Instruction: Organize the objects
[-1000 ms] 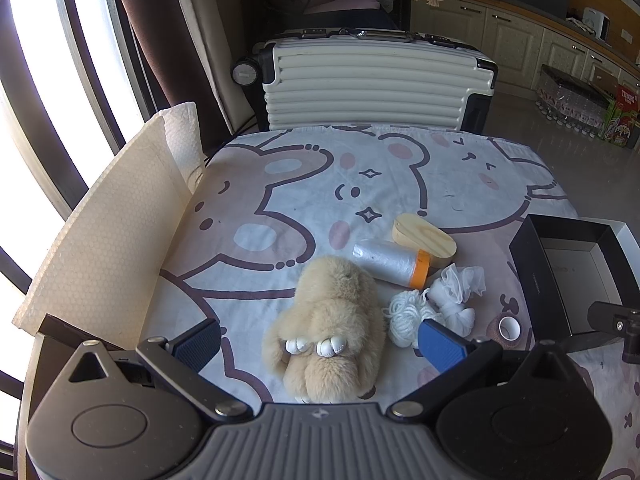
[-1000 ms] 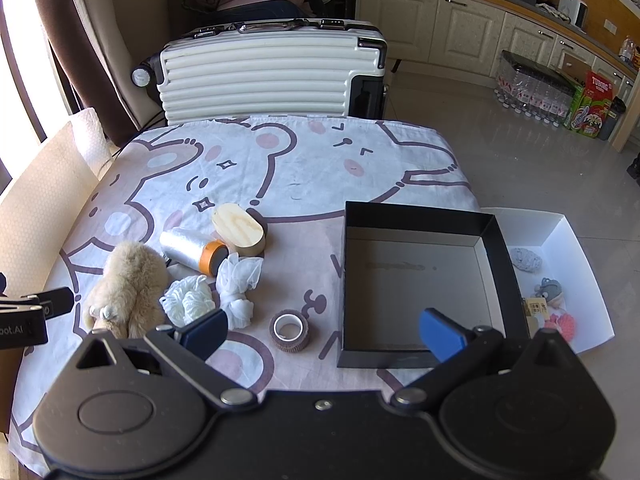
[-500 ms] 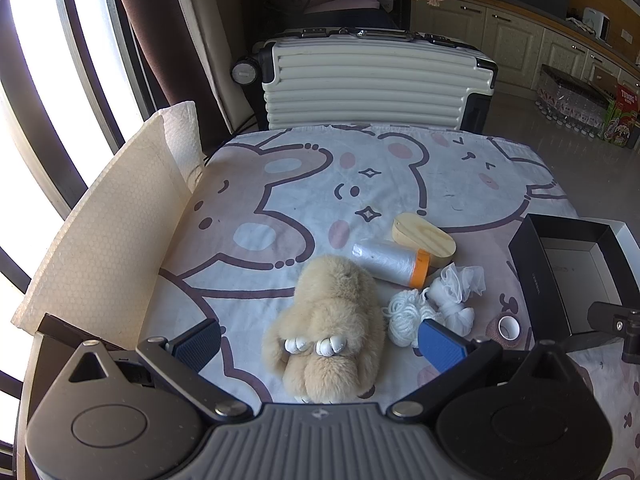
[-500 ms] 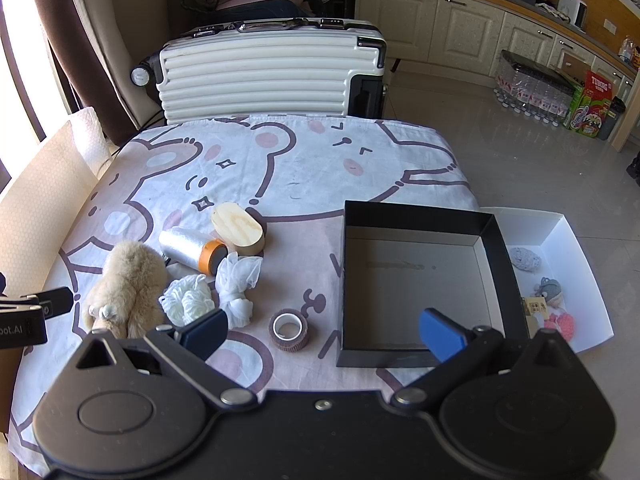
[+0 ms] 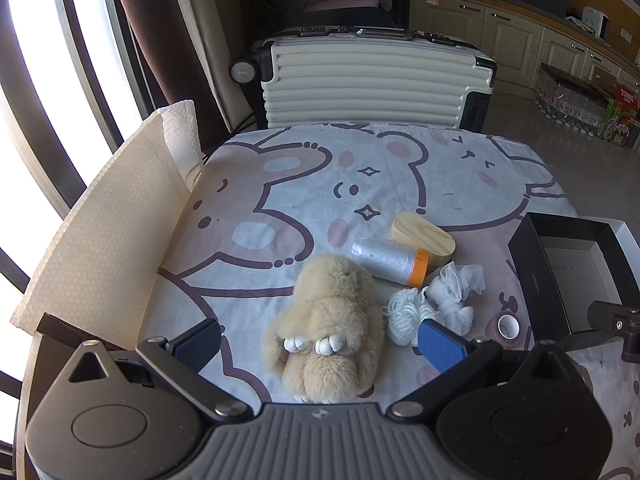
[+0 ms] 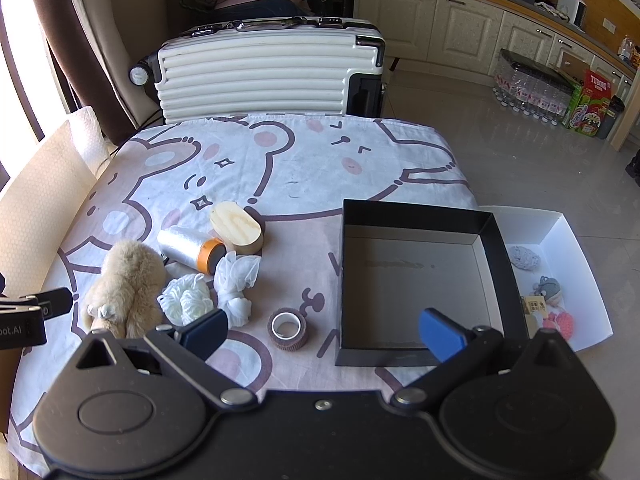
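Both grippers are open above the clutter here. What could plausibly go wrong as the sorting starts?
1. The left gripper straddles the plush bunny; its right finger sits close to the white yarn, so closing might snag it.
2. The clear roll lies on its side touching the wooden block; a nudge may roll it.

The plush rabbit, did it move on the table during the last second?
No. In the left wrist view the plush rabbit lies at the same place beside the plastic film roll, between the fingers of the open left gripper.
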